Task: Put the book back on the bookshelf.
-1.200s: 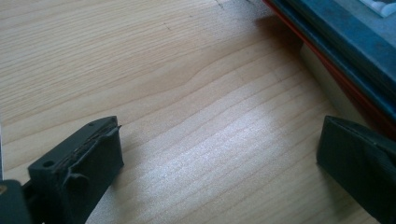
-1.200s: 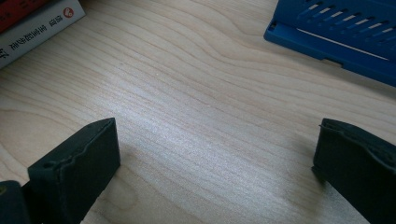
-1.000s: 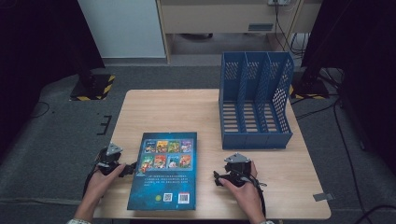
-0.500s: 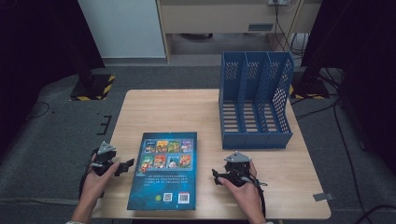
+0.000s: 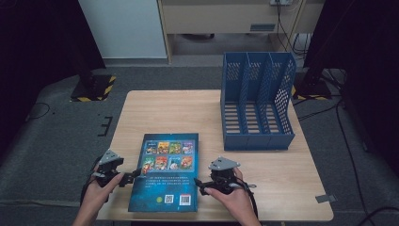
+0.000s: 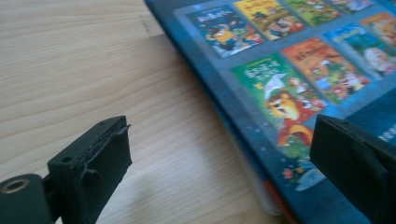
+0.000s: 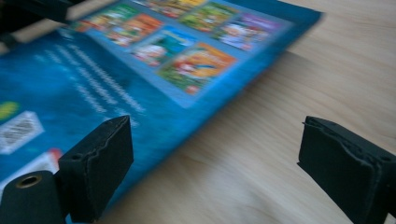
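**Both grippers flank the book, jaws wide**

On my left, the left gripper sits at the book's left edge, jaws wide after a slight closing and reopening, one jaw over the cover and one over bare wood, pressing on nothing. The book lies flat, back cover up, near the front edge of the table. My right gripper is at its right edge, jaws wide though just narrowing a little, gripping nothing. Farther right stands the blue file rack, well apart.
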